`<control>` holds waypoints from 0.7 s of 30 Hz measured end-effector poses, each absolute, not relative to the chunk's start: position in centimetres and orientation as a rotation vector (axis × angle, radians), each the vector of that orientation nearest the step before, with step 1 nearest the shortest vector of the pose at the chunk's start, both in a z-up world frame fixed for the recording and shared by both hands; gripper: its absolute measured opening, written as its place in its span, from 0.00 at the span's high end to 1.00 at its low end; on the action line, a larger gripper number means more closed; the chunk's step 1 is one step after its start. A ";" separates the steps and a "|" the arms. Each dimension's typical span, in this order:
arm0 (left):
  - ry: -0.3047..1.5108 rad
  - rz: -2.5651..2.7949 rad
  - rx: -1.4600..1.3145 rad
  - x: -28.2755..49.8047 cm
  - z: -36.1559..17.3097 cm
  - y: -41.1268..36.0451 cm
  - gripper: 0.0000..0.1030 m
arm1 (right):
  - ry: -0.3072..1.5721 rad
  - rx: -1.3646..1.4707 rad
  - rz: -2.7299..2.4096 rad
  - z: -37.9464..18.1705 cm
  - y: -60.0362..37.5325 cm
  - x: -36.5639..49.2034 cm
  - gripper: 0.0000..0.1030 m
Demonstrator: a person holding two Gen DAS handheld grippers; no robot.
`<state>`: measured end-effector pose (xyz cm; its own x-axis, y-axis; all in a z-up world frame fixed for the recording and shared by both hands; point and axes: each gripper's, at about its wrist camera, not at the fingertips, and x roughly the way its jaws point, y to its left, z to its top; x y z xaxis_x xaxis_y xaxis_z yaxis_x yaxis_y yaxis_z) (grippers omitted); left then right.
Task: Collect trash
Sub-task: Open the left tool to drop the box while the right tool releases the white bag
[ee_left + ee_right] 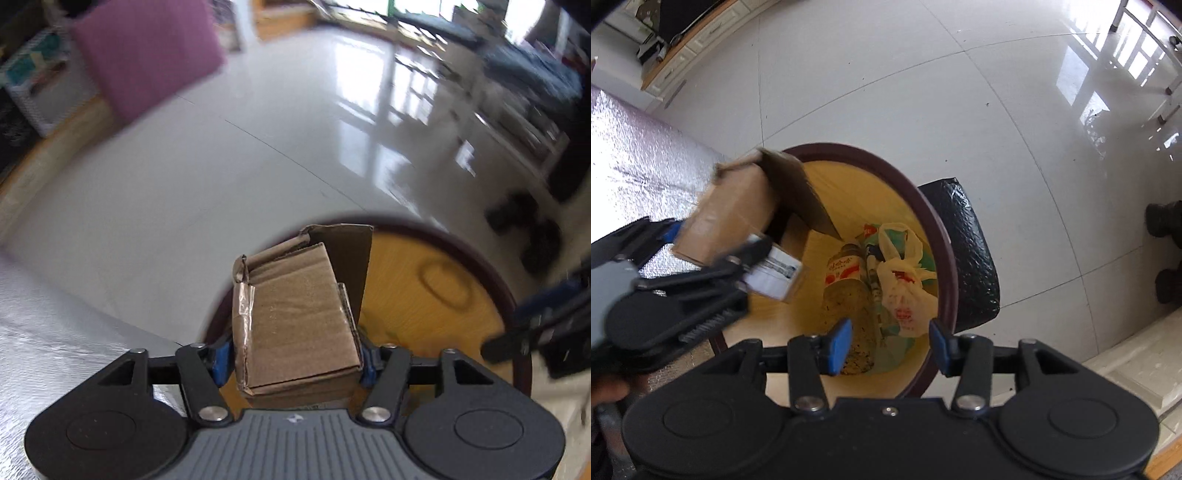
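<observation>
A round waste bin with a dark maroon rim and yellow inner wall [934, 236] stands on the glossy white tiled floor [886, 92], and at its bottom lie a plastic bottle with a red-and-white label [844, 269], a crumpled white plastic bag with red print [905, 291] and some green wrapping under it. A black textured plastic bag [967, 251] lies on the floor just beside the rim. The left gripper [293, 360] points steeply down over the bin's near-left edge, its blue-padded jaws set against the two sides of a worn brown cardboard box [295, 317] with one flap standing open; the box hangs above the opening, its white printed label [775, 275] showing underneath. The right gripper [888, 345] also points down into the bin, its jaws moderately apart with nothing between them.
</observation>
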<state>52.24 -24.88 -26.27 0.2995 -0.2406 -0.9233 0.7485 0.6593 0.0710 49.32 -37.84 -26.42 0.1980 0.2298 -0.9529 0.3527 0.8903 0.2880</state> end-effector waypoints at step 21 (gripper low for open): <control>1.261 -0.743 0.114 53.7 -29.2 -23.3 0.44 | 1.328 0.584 -0.128 -25.5 -40.4 48.1 0.54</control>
<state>53.70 -23.30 -29.18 0.1077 -0.4435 -0.8898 0.5630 0.7648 -0.3131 48.09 -40.45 -25.48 0.2568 0.2366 -0.9371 0.4111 0.8507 0.3275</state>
